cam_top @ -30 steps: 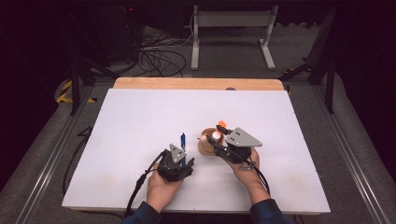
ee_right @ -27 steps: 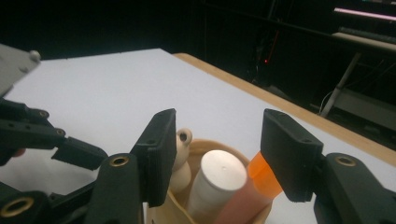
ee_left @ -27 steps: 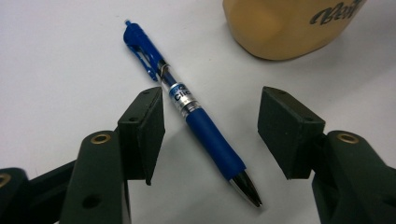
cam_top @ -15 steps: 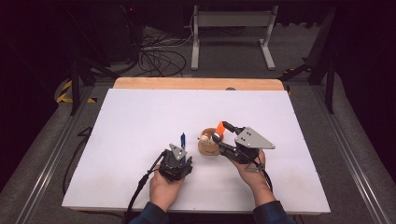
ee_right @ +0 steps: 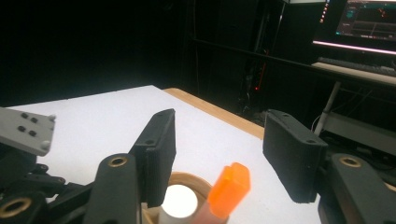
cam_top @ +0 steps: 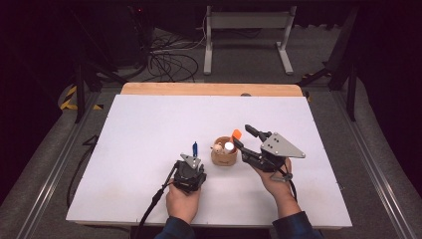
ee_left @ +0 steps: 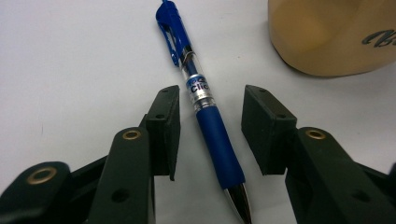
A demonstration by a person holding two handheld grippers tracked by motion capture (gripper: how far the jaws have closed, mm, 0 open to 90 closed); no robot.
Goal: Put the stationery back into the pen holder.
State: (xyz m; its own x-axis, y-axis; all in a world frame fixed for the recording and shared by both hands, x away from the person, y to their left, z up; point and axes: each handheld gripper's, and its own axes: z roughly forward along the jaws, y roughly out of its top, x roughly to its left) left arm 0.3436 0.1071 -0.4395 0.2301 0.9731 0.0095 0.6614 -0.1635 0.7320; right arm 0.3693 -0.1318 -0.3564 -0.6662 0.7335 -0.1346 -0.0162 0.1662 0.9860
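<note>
- The desk (cam_top: 149, 124) is a white sheet with a wooden strip along its far edge; the work sits nearer the near edge, about midway between left and right corners
- The cup (cam_top: 224, 154), a tan wooden holder, stands between both hands with an orange-capped marker (cam_top: 236, 134) sticking out of it
- The right tool (cam_top: 243, 137) hovers above that cup, jaws apart around the orange cap without pressing it
- The left tool (ee_left: 210, 126) has just been closing; its pads straddle the pen's grip, not yet touching
- The pen (ee_left: 205, 102) lies flat left of the cup, long axis running straight away from the left tool, tip toward the hand
</note>
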